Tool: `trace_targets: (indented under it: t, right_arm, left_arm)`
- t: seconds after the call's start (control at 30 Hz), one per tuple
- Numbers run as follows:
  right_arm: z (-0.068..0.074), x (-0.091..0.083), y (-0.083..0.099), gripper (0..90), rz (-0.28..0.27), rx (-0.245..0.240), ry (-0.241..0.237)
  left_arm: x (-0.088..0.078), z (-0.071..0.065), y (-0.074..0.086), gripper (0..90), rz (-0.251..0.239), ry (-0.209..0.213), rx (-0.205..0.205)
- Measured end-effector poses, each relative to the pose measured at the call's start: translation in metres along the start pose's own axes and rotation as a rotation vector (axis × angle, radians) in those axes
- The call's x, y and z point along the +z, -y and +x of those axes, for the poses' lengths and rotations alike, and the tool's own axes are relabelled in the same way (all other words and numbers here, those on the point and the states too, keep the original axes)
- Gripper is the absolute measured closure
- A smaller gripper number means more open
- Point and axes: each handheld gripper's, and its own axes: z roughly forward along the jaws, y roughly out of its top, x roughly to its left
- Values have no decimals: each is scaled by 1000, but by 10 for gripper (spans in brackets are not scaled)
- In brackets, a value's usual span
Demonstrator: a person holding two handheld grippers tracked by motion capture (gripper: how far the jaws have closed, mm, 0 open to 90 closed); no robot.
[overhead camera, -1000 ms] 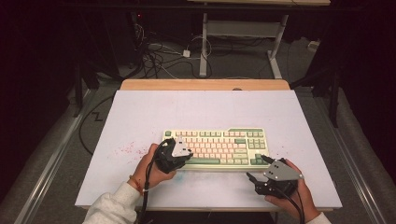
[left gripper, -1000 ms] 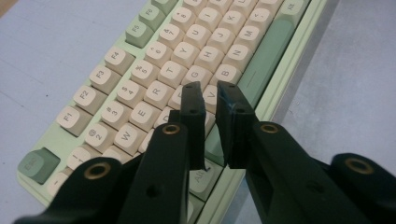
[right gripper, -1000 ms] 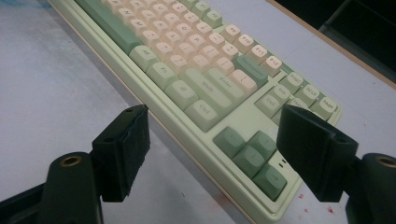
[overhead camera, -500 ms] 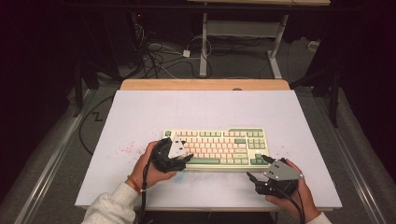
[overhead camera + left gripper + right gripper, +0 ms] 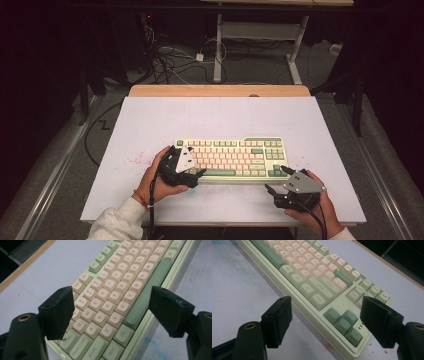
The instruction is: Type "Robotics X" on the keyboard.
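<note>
**Left tongs released above the keys; no key pressed at this instant**

Keyboard [image 5: 232,159] lying flat on the white desk [image 5: 150,120], a little toward six o'clock from the desk's centre, long side running nine to three o'clock. Left tongs [image 5: 199,175] poised at the keyboard's seven o'clock corner, over the letter rows; jaws just been opening, now spread wide with nothing between them, keys Q, A, Z and their neighbours plain in the gap in the left gripper view [image 5: 110,315]. Right tongs [image 5: 276,180] parked off the five o'clock corner, just beside the arrow keys [image 5: 344,322], spread wide too and gripping nothing. No keycap lifted, shifted or missing as far as visible. Judged from this: one touch at the left end of the board probably finished and let go; anything further, a press, a nudge or a lift of the board, not yet begun, with the right side untouched.
</note>
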Motion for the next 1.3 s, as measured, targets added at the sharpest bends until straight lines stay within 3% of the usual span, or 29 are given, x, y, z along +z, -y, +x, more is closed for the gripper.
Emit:
trace_targets:
  t: [0.47,1.03,1.3]
  right_arm:
    - [-2,-1,0,259,-4,13,4]
    - [-6,-2,-1,267,-10,32,3]
    - [-9,-3,-5,322,-13,60,-12]
  left_arm:
    - [-11,-3,18,196,0,-41,33]
    - [-19,-3,36,194,7,-55,14]
    - [-22,-2,43,193,19,-60,6]
